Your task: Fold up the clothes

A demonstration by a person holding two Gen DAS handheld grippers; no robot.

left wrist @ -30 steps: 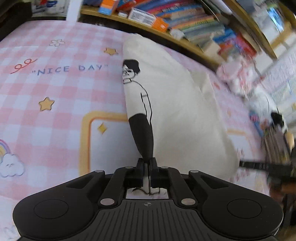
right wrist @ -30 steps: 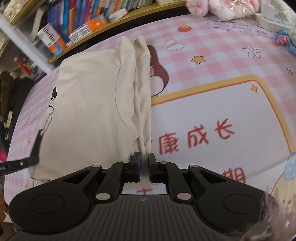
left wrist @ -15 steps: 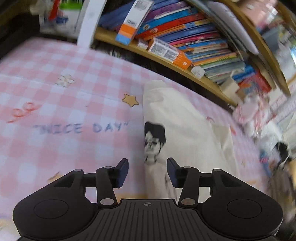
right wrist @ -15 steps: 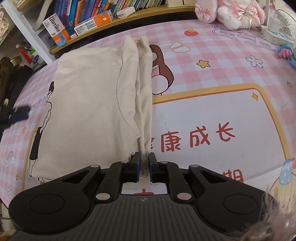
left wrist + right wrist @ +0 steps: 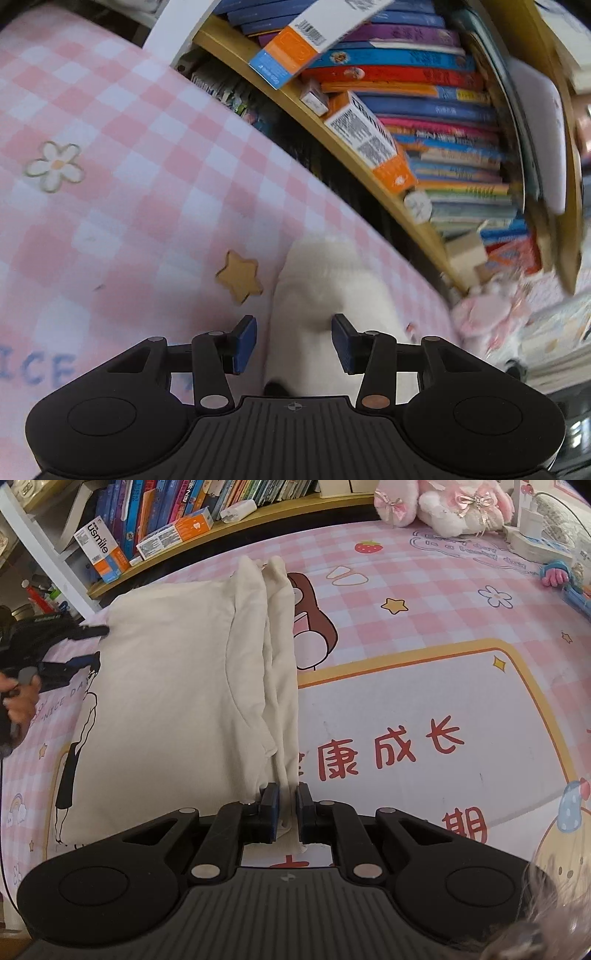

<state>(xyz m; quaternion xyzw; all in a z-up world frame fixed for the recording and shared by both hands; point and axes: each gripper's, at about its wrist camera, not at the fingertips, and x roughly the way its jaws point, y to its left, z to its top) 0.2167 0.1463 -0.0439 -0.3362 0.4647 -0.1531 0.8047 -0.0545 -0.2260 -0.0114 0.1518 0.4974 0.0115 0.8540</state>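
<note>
Over the far edge of the pink checked mat (image 5: 122, 206), in the left wrist view, the left gripper (image 5: 293, 341) stands released, its blue pads apart and gripping nothing, with a corner of the cream garment (image 5: 332, 280) between them below. A bookshelf (image 5: 424, 122) runs just beyond the mat's edge.

In the right wrist view, the right gripper (image 5: 287, 812) is clenched on the garment's near folded edge. The garment (image 5: 166, 686) lies flat across the mat's left half, its folded layers stacked along its right side. The left gripper (image 5: 83, 646) sits at its far left corner.
</note>
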